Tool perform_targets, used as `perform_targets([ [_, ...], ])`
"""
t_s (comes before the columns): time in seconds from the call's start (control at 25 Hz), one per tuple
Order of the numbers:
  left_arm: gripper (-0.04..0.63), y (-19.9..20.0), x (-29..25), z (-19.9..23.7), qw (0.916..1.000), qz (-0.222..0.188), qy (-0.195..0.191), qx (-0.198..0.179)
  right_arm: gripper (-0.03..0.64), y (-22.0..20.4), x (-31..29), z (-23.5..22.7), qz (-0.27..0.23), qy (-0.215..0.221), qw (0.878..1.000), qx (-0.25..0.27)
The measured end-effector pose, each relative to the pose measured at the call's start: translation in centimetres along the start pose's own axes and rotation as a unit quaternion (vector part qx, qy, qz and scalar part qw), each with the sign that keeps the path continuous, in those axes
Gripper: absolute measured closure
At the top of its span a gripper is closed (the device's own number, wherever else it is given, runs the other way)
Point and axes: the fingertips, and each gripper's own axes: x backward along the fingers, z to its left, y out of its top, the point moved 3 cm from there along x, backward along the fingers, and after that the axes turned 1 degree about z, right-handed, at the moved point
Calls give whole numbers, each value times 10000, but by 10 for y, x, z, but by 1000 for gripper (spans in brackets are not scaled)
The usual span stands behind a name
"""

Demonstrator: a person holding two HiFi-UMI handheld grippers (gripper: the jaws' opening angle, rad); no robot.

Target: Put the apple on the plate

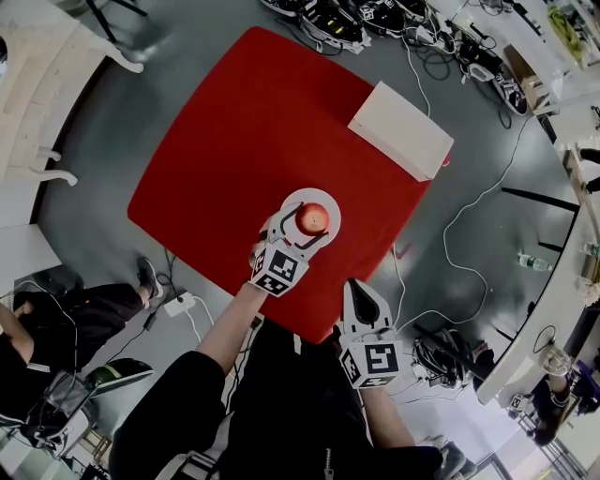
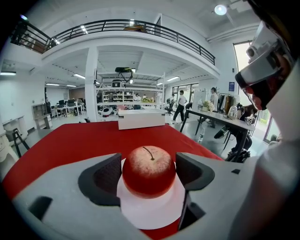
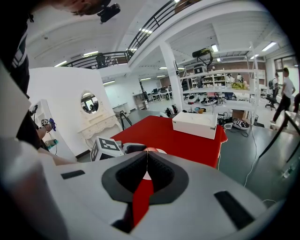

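A red apple (image 1: 312,218) with a short stem sits upright on a small white plate (image 1: 325,198) near the front of the red table (image 1: 244,141). My left gripper (image 1: 305,230) reaches over the plate with a jaw on each side of the apple (image 2: 149,171). The dark pads (image 2: 108,178) stand right beside the apple's sides without visibly squeezing it, and it rests on the plate (image 2: 150,213). My right gripper (image 1: 359,292) hangs at the table's front edge, to the right of the plate. Its jaws (image 3: 146,164) are shut with nothing between them.
A white box (image 1: 401,129) lies at the table's far right corner. Cables and gear (image 1: 375,23) cover the grey floor beyond the table. A seated person (image 1: 56,328) is on the floor side at the left. White furniture (image 1: 37,84) stands at the upper left.
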Motion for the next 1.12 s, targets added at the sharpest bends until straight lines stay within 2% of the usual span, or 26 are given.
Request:
perform_targets([
  [1.12, 224, 3, 0, 1, 9999, -63, -83, -9, 604, -6, 5, 2, 38, -22, 10000, -9],
])
